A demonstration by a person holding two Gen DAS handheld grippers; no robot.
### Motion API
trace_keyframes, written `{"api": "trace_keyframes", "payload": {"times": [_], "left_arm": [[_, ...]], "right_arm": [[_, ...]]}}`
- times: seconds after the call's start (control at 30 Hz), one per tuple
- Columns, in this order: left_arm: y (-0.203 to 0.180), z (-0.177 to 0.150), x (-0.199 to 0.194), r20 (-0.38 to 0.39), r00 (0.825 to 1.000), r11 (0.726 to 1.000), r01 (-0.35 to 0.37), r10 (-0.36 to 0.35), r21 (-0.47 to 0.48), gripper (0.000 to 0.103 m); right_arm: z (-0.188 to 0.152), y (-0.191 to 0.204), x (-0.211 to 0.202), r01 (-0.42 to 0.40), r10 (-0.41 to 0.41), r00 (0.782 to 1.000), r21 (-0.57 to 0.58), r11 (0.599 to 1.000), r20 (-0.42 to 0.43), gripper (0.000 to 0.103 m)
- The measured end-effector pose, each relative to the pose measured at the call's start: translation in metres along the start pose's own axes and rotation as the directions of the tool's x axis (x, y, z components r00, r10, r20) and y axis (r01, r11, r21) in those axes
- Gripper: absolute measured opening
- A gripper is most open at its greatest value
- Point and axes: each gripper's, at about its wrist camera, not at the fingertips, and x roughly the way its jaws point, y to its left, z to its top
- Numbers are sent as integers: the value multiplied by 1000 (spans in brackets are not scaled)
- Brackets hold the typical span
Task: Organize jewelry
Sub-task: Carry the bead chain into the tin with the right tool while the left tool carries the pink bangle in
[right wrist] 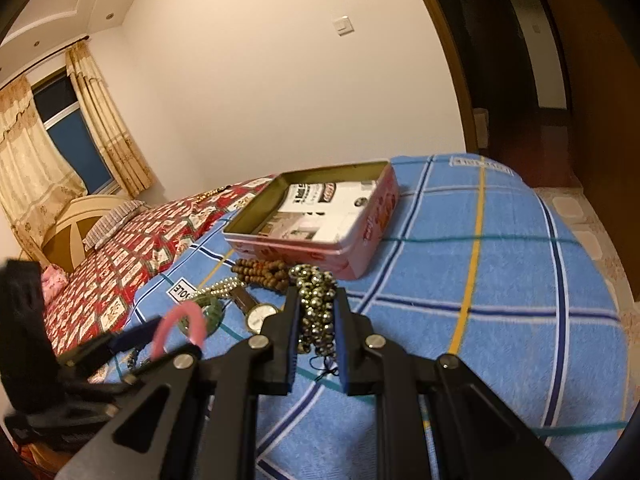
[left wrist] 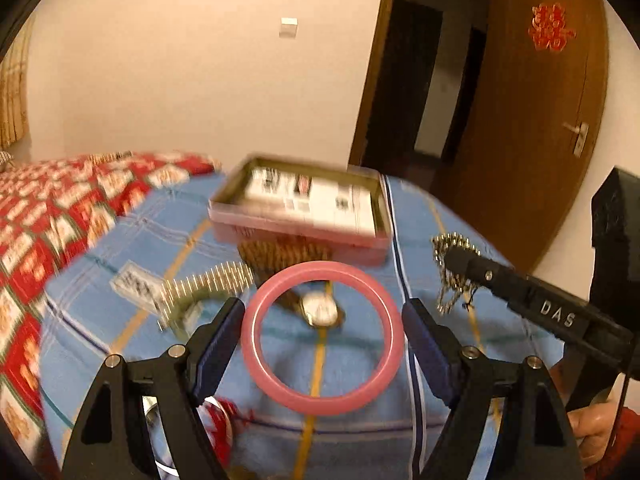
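The left gripper (left wrist: 324, 340) is holding a pink bangle (left wrist: 323, 338) clamped across its wide jaws, just above the blue checked towel (right wrist: 500, 300) on the bed. The right gripper (right wrist: 316, 320) is pinching a bundle of dark metallic beads (right wrist: 316, 300), narrow. Beyond them a watch (right wrist: 260, 314), pearls (right wrist: 218, 286) and wooden beads (right wrist: 262, 270) are lying before the open pink tin (right wrist: 360, 248)

Readable: "DAS" in pale letters on the black finger of the right hand-held gripper (left wrist: 464, 264), seen from the left wrist view. "OLE", partly cut off, on a white label (right wrist: 181, 290) sewn to the blue checked towel (right wrist: 500, 292), left of and beyond the right hand-held gripper. Red double-happiness sign (left wrist: 551, 28) on the brown door (left wrist: 520, 140). Print inside the pink tin (right wrist: 360, 240) too blurred to read.
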Motion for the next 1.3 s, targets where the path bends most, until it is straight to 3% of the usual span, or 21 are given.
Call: {"api": "trace_keyframes", "payload": {"times": [0.2,0.33,0.6,1.07,1.27,1.3], "left_arm": [[13,54,17,78,996,999,-50,49,7,81],[22,80,51,87,991,995,-97,97,3,81],[43,95,133,-32,992,992,-123,123,-21,81],[48,93,184,-153,975,986,-167,162,-18,81],[49,92,190,-206,963,981,-186,173,-47,81],[50,94,188,-208,963,980,-187,171,-61,81]], "right_arm": [[49,16,5,8,-2,995,-61,998,97,19],[81,25,43,22,-11,994,-93,995,112,19],[83,2,127,80,-80,997,-43,996,9,19],[86,-21,150,74,-75,994,-21,997,-74,20],[86,-20,150,59,-60,995,-25,998,-75,27],[87,-20,150,60,-61,996,-19,998,-72,35]]}}
